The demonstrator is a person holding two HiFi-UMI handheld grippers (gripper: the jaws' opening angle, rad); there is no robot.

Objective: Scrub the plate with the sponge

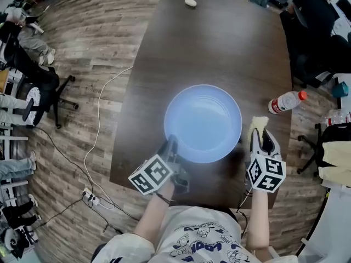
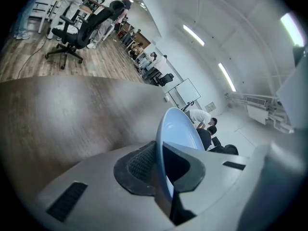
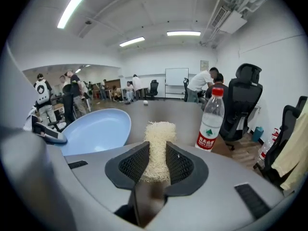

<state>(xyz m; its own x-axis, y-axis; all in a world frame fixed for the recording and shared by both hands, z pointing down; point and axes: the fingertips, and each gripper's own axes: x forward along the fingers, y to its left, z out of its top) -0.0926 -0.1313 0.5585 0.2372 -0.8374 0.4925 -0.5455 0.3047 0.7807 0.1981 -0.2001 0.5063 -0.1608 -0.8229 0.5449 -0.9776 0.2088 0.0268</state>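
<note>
The plate (image 1: 203, 122) is straight before me, over the near end of the surface (image 1: 219, 48). My left hand-held gripper (image 1: 172, 142) clamps its near-left rim. My right hand-held gripper (image 1: 262, 133), just right of the plate, has the sponge (image 1: 258, 124) between its jaws. 1 water bottle (image 1: 286, 101) stands farther right. 1 small round object (image 1: 190, 3) lies at the far end.
</note>
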